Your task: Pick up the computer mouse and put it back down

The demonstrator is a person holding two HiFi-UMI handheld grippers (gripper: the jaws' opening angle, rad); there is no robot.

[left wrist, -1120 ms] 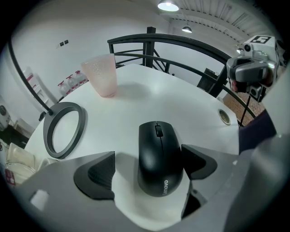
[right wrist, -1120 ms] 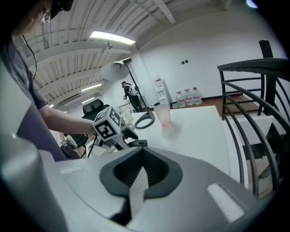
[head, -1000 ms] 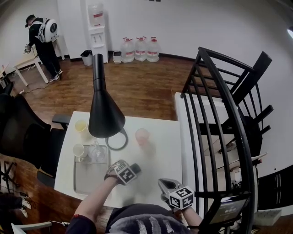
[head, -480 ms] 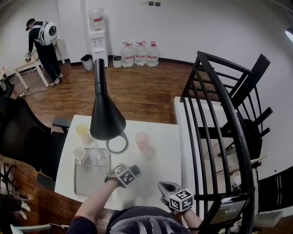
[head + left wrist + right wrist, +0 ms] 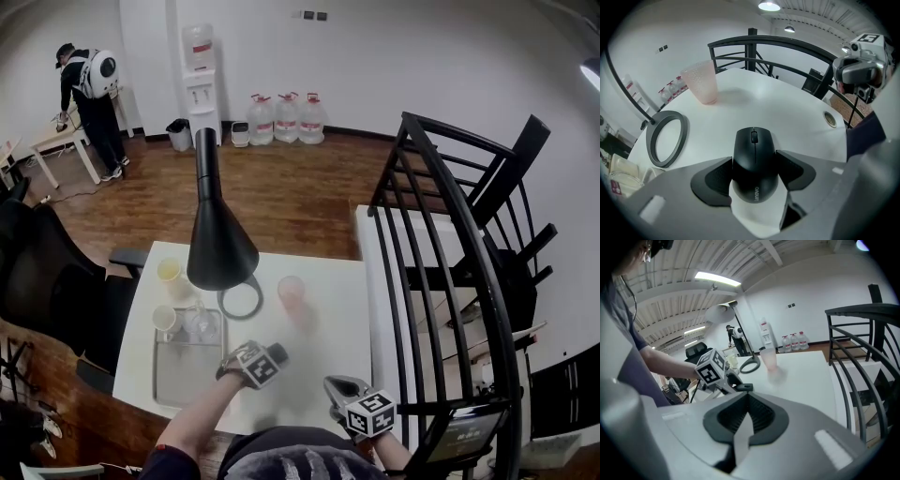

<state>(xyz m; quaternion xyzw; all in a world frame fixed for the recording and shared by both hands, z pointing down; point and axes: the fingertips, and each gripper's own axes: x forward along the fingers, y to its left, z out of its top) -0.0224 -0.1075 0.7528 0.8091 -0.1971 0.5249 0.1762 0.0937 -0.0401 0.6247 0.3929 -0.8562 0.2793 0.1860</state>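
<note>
From the head view, the left claw [image 5: 272,357] points down at the white counter [image 5: 330,309] near its front edge. The right claw [image 5: 338,385] hangs off to one side, apart from it.

In the left gripper view, the jaws have just been closing, and their pads press both sides of the black computer mouse [image 5: 754,159]. The mouse looks to rest on the counter. I'd say it is gripped, with the lift and the set-down both left to do.

In the right gripper view, that claw's jaws meet on nothing.
</note>
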